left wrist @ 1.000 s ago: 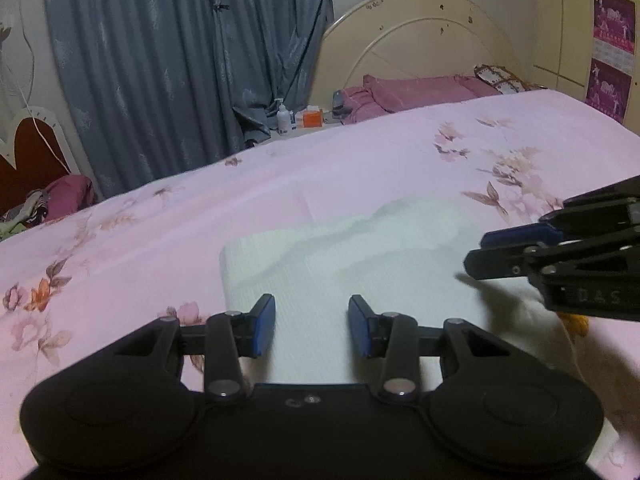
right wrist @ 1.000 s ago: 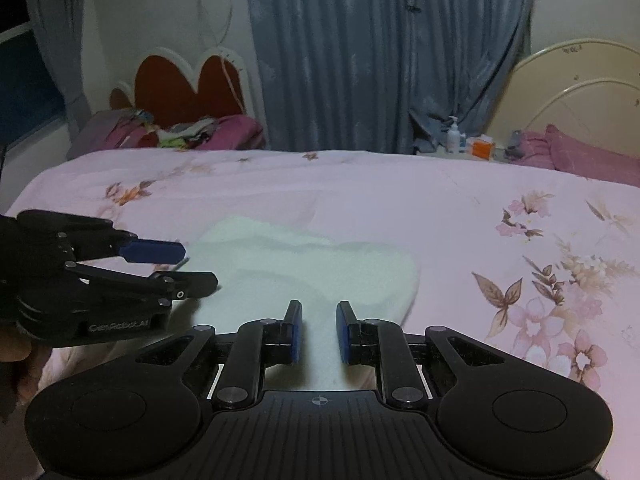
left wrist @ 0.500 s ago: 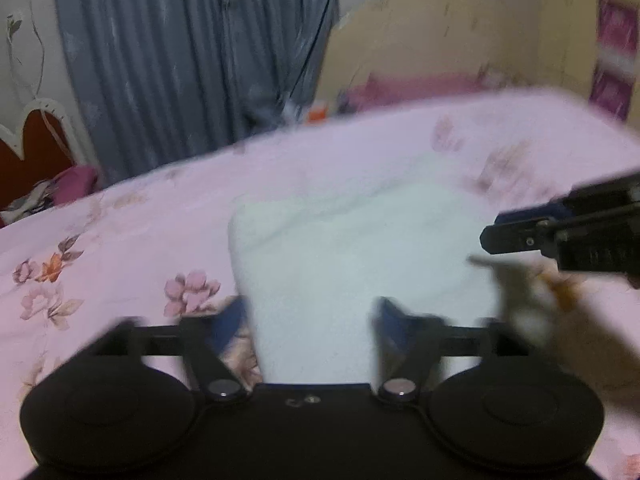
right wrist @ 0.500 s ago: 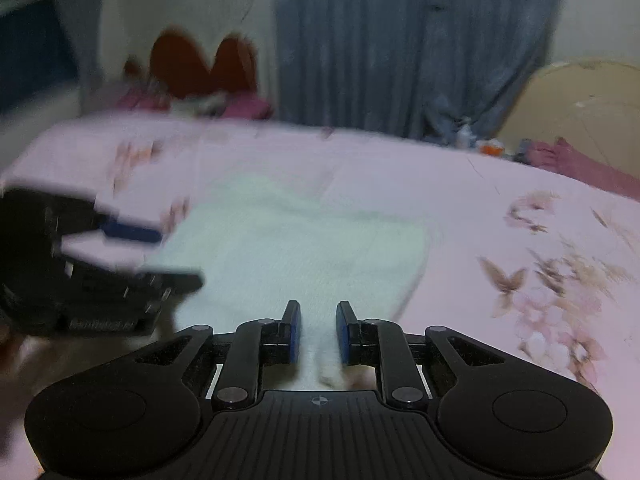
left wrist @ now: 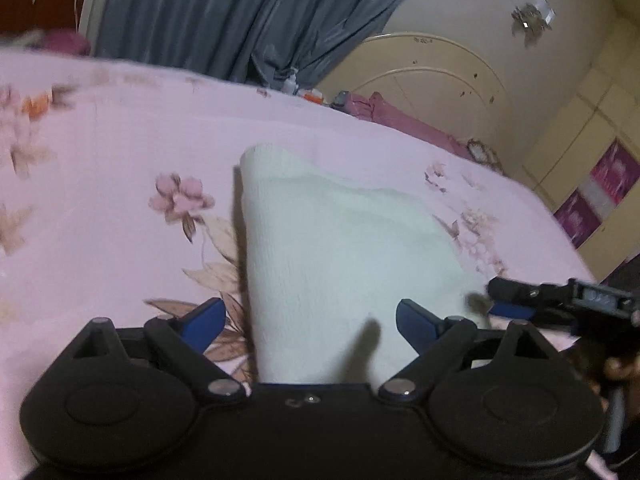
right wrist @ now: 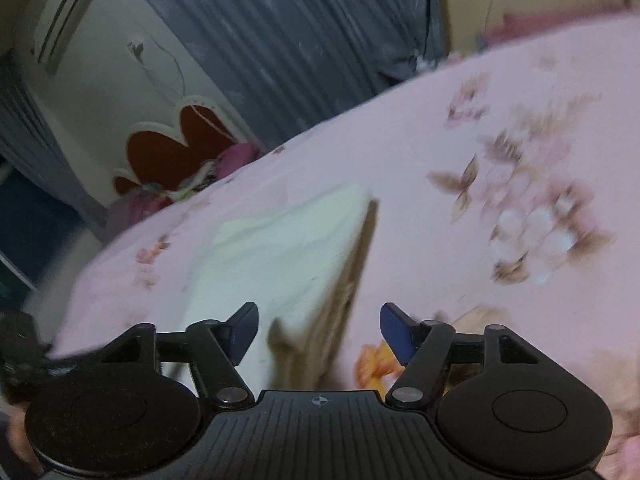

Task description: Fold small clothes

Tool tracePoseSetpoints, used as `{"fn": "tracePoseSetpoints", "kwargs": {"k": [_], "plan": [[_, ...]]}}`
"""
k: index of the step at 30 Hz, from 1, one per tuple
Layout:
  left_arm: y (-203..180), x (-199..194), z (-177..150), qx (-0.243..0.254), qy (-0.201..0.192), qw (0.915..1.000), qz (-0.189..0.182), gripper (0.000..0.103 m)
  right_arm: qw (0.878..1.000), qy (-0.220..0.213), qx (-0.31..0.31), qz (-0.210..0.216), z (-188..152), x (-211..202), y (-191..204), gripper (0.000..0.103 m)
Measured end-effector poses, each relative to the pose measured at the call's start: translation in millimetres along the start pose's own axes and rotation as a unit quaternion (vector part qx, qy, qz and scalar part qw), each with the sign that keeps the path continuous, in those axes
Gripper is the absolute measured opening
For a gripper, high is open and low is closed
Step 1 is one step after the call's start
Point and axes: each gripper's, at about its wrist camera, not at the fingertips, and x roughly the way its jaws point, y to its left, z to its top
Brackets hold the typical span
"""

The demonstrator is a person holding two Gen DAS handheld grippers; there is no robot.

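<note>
Lying on the bedsheet (left wrist: 120, 128), the white garment (left wrist: 340, 248) sits between both grippers' freshly parted jaws.

Bare floral bedsheet (left wrist: 100, 208) lies open around the white garment (left wrist: 340, 248); headboard (left wrist: 432, 80) stands far off.

The left hand-held gripper (left wrist: 308, 322) points down at a white folded cloth (left wrist: 340, 248) lying on a bed with a pink floral sheet (left wrist: 100, 152). Its jaws stand wide apart and have just been closing slightly; the near end of the cloth lies between the blue pads (left wrist: 204, 318), which do not press on it. At the right edge the right hand-held gripper (left wrist: 508, 300) reaches in sideways, its tips beside the cloth's right corner. Behind the bed hang blue-grey curtains (left wrist: 224, 16), and a cream headboard (left wrist: 432, 80) stands with a crumpled magenta cloth (left wrist: 400, 118) before it.
</note>
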Motion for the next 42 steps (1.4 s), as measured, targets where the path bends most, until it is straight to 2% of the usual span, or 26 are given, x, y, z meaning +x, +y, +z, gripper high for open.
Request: {"fn": "tracePoseSetpoints", "kwargs": {"k": [2, 5, 8, 14, 16, 18, 19, 21, 24, 28, 34, 42], "plan": [[6.3, 3.3, -0.3, -0.024, 0.006, 0.9996, -0.014, 0.088, 0.999, 0.014, 0.031, 0.019, 0.0, 6.9, -8.2, 0.067], [12.6, 10.8, 1.0, -0.050, 0.017, 0.9982, -0.028, 0.086, 0.996, 0.055, 0.066, 0.025, 0.6, 23.9, -19.9, 0.067], [17.2, 17.9, 2.1, -0.065, 0.025, 0.9967, -0.040, 0.080, 0.993, 0.062, 0.094, 0.046, 2.9, 30.0, -24.1, 0.067], [17.5, 29.9, 7.5, -0.073, 0.036, 0.9955, -0.048, 0.078, 0.992, 0.077, 0.087, 0.050, 13.2, 47.0, -15.3, 0.065], [13.3, 33.1, 10.6, -0.063, 0.041, 0.9964, -0.038, 0.077, 0.994, 0.080, 0.073, 0.035, 17.6, 52.3, -12.8, 0.047], [6.6, 37.0, 12.1, -0.047, 0.044, 0.9977, -0.022, 0.071, 0.995, 0.081, 0.060, 0.029, 16.5, 54.8, -10.3, 0.042], [1.8, 38.2, 12.2, -0.035, 0.043, 0.9984, -0.008, 0.067, 0.996, 0.080, 0.040, 0.018, 17.5, 55.3, -4.9, 0.039], [-6.0, 39.1, 14.9, -0.010, 0.044, 0.9990, 0.002, 0.046, 0.997, 0.074, -0.007, -0.007, 13.9, 54.7, 10.9, 0.036], [-14.5, 32.5, 18.0, 0.019, 0.036, 0.9991, 0.009, 0.038, 0.996, 0.060, -0.056, -0.035, 7.6, 50.1, 29.9, 0.031], [-14.1, 15.6, 19.1, 0.030, 0.024, 0.9993, -0.002, 0.035, 0.995, 0.039, -0.084, -0.048, 1.9, 38.5, 52.0, 0.028], [1.8, -23.4, 26.9, 0.046, 0.004, 0.9989, -0.014, 0.035, 0.990, 0.018, -0.130, -0.060, -6.9, 28.4, 108.3, 0.028], [71.6, -91.5, 42.1, 0.046, -0.012, 0.9989, -0.004, 0.035, 0.986, 0.010, -0.158, -0.045, -29.2, 68.8, 196.4, 0.028]]}}
